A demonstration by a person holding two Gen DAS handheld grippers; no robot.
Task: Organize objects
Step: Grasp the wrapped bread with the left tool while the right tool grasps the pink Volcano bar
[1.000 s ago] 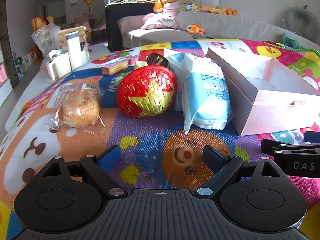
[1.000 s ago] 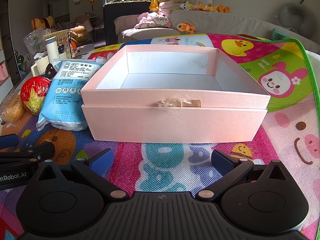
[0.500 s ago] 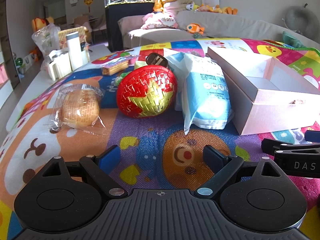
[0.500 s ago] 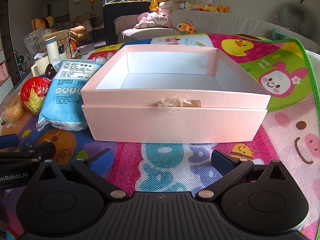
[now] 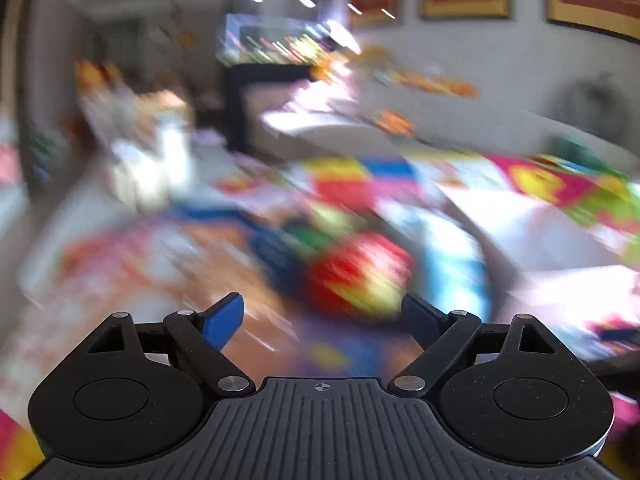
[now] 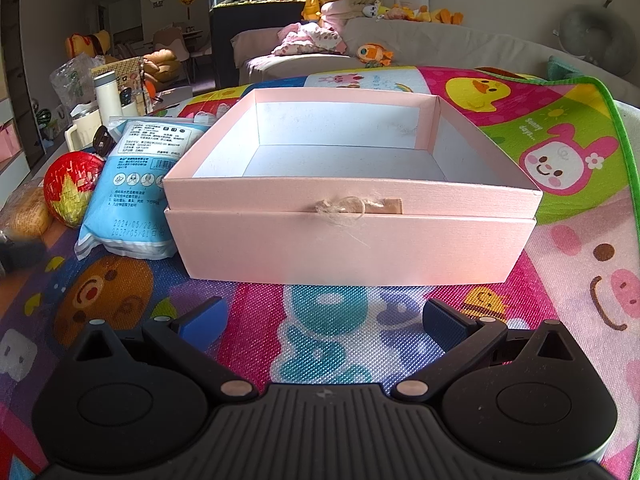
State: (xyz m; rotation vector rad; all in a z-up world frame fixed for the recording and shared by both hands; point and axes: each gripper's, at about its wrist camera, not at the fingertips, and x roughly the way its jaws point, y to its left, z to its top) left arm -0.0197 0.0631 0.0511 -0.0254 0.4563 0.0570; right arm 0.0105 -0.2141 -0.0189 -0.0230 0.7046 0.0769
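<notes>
Left gripper (image 5: pixel 322 316) lifted (closing, blurred), box (image 6: pixel 352 236) sharp

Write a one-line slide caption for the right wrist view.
Open right gripper faces an empty pink box on a cartoon play mat; blue packet and red-gold egg wait beside it.

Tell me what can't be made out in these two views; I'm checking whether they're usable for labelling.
- Left wrist view: motion blur smears everything past the left tongs; the red egg is only a smudge.
- Right wrist view: bread packet cut off by the left edge.
- Right wrist view: blue packet print too small to read.
</notes>
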